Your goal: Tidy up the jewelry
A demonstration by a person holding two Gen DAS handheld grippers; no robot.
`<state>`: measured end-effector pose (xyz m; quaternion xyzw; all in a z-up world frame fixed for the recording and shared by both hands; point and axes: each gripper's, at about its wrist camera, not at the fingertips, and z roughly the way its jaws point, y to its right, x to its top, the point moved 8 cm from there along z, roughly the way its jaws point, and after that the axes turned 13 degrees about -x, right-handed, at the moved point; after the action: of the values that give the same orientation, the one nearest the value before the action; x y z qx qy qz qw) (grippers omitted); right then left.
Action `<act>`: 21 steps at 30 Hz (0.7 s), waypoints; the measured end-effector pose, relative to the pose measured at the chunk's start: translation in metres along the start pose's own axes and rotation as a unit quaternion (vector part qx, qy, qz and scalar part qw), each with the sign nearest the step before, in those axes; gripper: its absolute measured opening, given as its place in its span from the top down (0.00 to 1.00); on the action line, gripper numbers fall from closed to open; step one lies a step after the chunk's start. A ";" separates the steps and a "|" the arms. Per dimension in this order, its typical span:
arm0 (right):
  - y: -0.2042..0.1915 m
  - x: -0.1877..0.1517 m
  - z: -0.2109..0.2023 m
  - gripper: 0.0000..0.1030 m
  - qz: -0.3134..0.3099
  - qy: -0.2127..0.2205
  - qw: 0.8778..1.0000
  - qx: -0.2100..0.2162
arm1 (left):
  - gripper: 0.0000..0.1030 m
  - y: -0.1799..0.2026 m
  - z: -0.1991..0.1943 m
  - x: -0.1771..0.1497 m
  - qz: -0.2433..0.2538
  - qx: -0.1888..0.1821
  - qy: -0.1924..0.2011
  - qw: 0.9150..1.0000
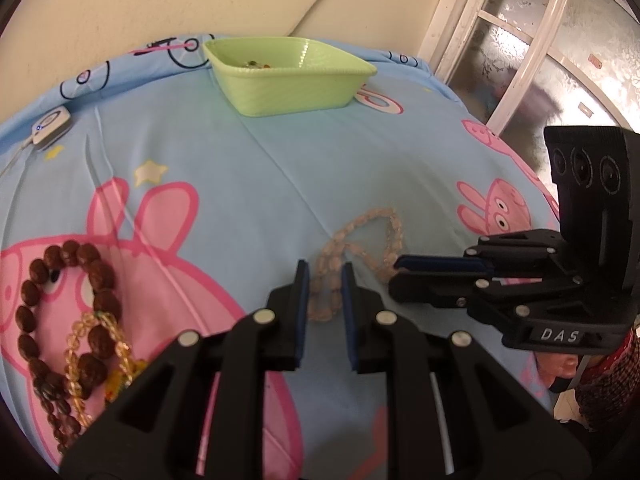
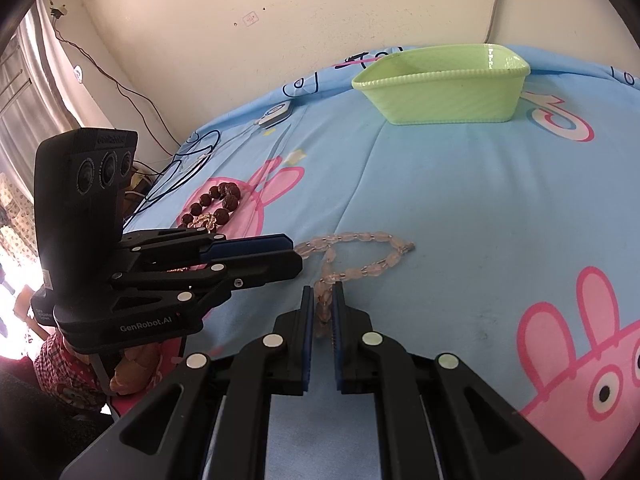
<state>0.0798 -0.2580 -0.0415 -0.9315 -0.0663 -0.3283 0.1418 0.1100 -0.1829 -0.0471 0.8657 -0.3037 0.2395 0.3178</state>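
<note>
Both hand-held grippers sit low over the bed (image 2: 460, 208), fingers angled down at the pale pink bead necklace (image 2: 360, 256).

Right hand-held gripper (image 2: 323, 304): jaws together, clamped on the near tail of the necklace; beads show squeezed between the blue pads. Left hand-held gripper (image 1: 325, 280): jaws only slightly apart, a strand of the same necklace lying in the gap; pad contact cannot be confirmed from the left wrist view. The rest of the necklace lies looped on the sheet just beyond both tips, its far end toward the right.

Risks:
- Grip is on a few beads only. A quick lift could let the smooth beads slide out of the pads, dropping the strand.
- Two grippers on one strand: pulling apart could strain or snap the cord.
- Loose loop may swing and catch the sheet folds.
- Green basket (image 2: 440, 92) stands well apart at the far edge of the bed; a long carry gives the dangling end time to miss the rim.

Brown bead string (image 1: 68, 300) and amber bead string (image 1: 96, 344) lie tangled at near left, untouched.
</note>
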 end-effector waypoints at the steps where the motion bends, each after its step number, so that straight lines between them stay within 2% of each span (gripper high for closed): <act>1: 0.000 0.000 0.000 1.00 0.000 0.000 1.000 0.000 | 0.85 0.000 0.000 0.000 0.001 0.000 0.000 1.000; 21: 0.001 0.001 0.000 1.00 0.000 0.000 1.000 0.001 | 0.85 0.002 0.000 0.000 0.004 -0.004 0.000 1.000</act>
<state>0.0805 -0.2586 -0.0407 -0.9312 -0.0671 -0.3284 0.1430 0.1086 -0.1838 -0.0463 0.8634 -0.3081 0.2393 0.3200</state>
